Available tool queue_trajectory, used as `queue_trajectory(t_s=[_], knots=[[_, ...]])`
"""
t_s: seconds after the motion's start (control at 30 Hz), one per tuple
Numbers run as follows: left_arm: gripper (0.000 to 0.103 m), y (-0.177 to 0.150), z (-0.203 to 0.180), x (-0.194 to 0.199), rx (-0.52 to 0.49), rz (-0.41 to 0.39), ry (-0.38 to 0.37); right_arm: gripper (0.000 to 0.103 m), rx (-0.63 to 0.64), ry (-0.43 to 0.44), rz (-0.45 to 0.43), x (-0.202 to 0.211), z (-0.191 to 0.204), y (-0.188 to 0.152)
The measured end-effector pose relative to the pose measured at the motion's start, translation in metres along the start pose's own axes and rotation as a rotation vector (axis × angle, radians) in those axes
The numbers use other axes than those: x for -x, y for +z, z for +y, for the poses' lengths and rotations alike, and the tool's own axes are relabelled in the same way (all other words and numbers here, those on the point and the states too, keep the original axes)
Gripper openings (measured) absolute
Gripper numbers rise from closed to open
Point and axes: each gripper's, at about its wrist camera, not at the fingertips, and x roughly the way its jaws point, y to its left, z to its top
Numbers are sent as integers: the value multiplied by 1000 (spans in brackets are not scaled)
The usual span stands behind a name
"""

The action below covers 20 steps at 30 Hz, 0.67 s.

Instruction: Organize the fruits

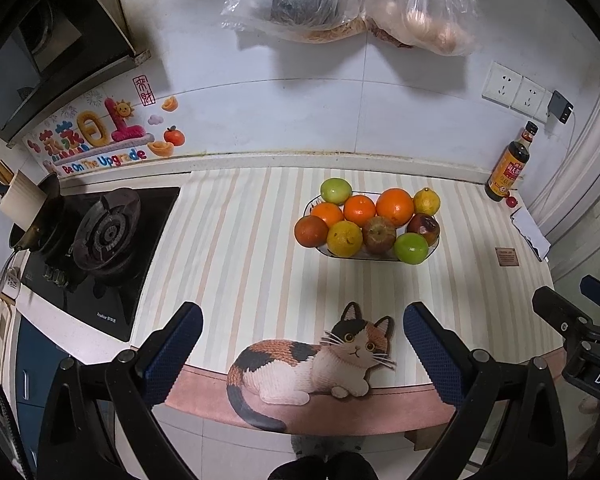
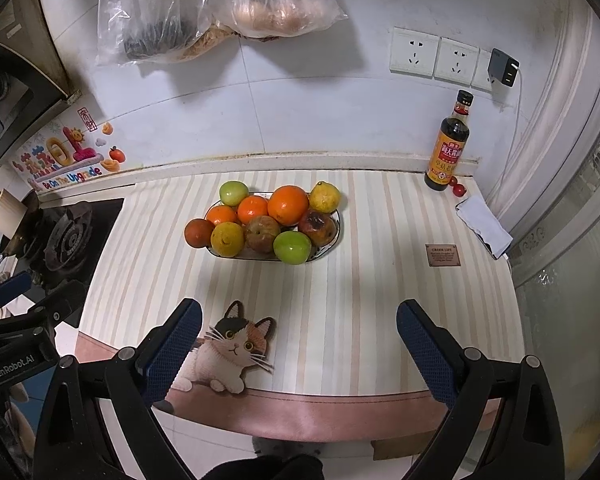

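Jaws of both grippers stand wide apart and hold nothing. Left gripper (image 1: 302, 346) hovers over the near edge of the tabletop (image 1: 236, 240), above the cat print (image 1: 308, 364) on the striped mat; right gripper (image 2: 298, 344) hangs alongside it, at a similar height, with the same print beneath its left finger. Farther out, well apart from both, the fruit plate (image 2: 334, 236) sits near the middle of the mat, piled full: oranges such as the largest orange (image 2: 288, 205), a green apple (image 2: 292, 247) at the near rim, a second green fruit (image 1: 336, 190) at the back, a yellow citrus (image 1: 427, 201), a brownish apple (image 1: 379, 235), and a dark, blemished fruit (image 2: 317, 227) that looks spoiled. Beyond lie the gas stove (image 1: 100, 236) and a sauce bottle (image 2: 448, 148). Judgement: the fruits are round, firm, moderately heavy and smooth-skinned, so each should be taken across its widest girth with gentle pressure. The blemished one is probably soft and bruises easily. Fruits at the rim may roll off if neighbours are disturbed.
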Motion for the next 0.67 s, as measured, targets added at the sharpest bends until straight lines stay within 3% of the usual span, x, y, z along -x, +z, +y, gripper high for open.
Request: queue_trajectory(t_s=[0.67], knots=[[103, -5, 5, 3, -3, -14, 15, 100, -4, 17, 9, -1, 0, 1]])
